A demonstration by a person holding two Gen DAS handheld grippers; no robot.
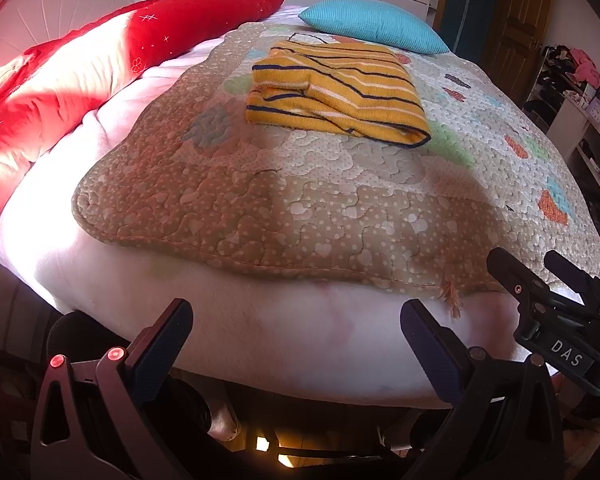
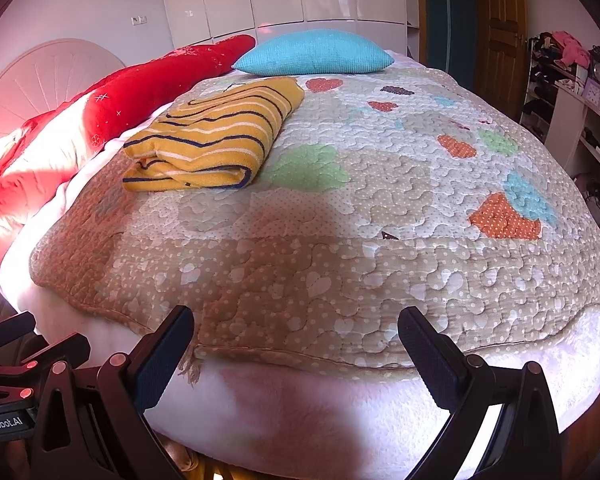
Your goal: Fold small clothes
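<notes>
A yellow garment with white and dark blue stripes (image 1: 336, 90) lies folded into a thick rectangle on the quilted bed cover (image 1: 300, 200), toward the far middle of the bed. The right wrist view shows the same folded garment (image 2: 216, 136) at the left. My left gripper (image 1: 296, 336) stands open at the near edge of the bed, well short of the garment, with nothing between its fingers. My right gripper (image 2: 296, 344) is open too, over the quilt's near hem and holding nothing. The right gripper (image 1: 540, 276) also shows at the lower right of the left wrist view.
A turquoise pillow (image 1: 374, 24) lies just beyond the garment. A red and white duvet (image 1: 100, 64) runs along the left side of the bed. White bedding (image 1: 260, 340) shows under the quilt's front hem. Shelves with clutter (image 2: 572, 92) stand at the right wall.
</notes>
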